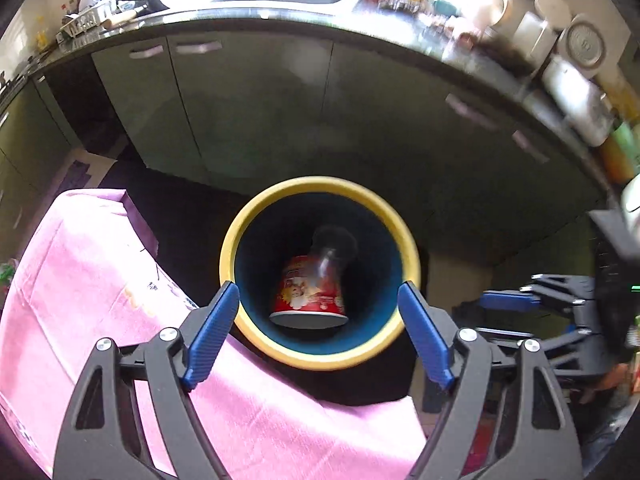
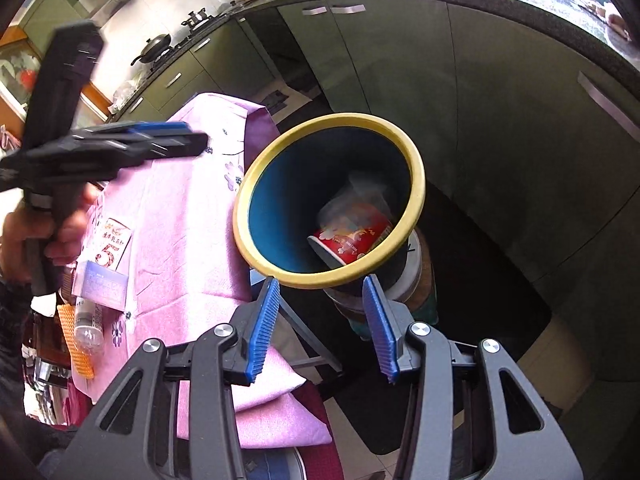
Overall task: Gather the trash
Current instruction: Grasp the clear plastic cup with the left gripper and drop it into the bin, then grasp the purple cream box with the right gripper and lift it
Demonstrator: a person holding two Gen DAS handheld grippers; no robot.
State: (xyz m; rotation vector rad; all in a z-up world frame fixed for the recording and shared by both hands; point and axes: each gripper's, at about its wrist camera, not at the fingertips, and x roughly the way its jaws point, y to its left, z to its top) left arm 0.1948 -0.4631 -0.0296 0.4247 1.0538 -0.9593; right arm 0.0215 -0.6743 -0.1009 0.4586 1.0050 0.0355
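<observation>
Both tongs hang spread and empty over the yellow-rimmed bin [image 1: 320, 272]: the left gripper [image 1: 318, 334] gapes wide, the right gripper [image 2: 322, 330] stands parted beside it. Down inside the blue bin lies a red paper cup [image 1: 310, 298] on its side with a clear plastic cup [image 2: 352, 196] against it. On the left, the pink tablecloth [image 1: 100, 280] covers the table, carrying a small bottle [image 2: 86, 322] and cartons, and far behind runs the dark countertop [image 1: 280, 20] above green cabinets [image 2: 400, 60].

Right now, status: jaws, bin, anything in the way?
Left gripper open, empty, over the bin. Right gripper open, empty, beside it. Red cup and a clear plastic cup in the bin. More items on the pink tablecloth. Nothing blocking.
</observation>
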